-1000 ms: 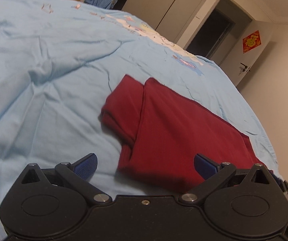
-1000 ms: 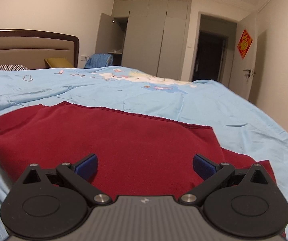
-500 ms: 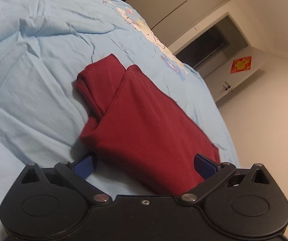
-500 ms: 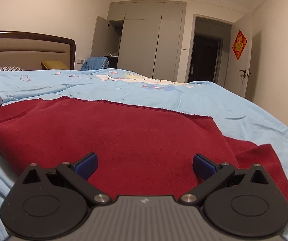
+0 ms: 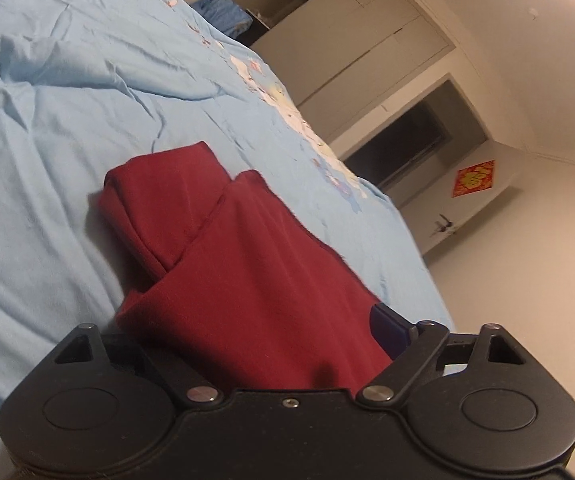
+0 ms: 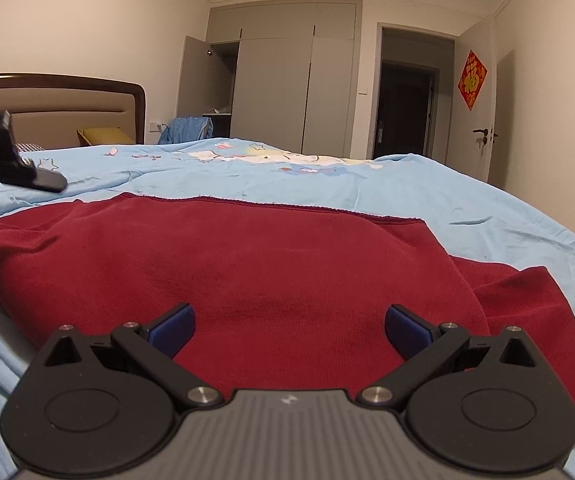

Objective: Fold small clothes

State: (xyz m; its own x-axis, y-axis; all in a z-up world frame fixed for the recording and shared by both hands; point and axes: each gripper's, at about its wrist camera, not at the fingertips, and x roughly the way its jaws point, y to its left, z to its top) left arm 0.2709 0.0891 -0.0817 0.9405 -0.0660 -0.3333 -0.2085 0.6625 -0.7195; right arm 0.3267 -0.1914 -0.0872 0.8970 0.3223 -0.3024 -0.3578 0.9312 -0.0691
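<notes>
The dark red knit garment (image 5: 247, 280) has been straddled at its near edge by the spread-fingered left gripper (image 5: 247, 332); the right gripper (image 6: 289, 326) is held spread, so a grasp seems imminent.

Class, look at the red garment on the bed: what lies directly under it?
The red garment rests on the light blue bedsheet, which shows all around it. Whatever lies between them is covered. Both claws are open.

One red garment (image 6: 247, 272), one blue bedsheet (image 6: 467, 200), two tongs: left (image 5: 271, 344), right (image 6: 289, 330).
</notes>
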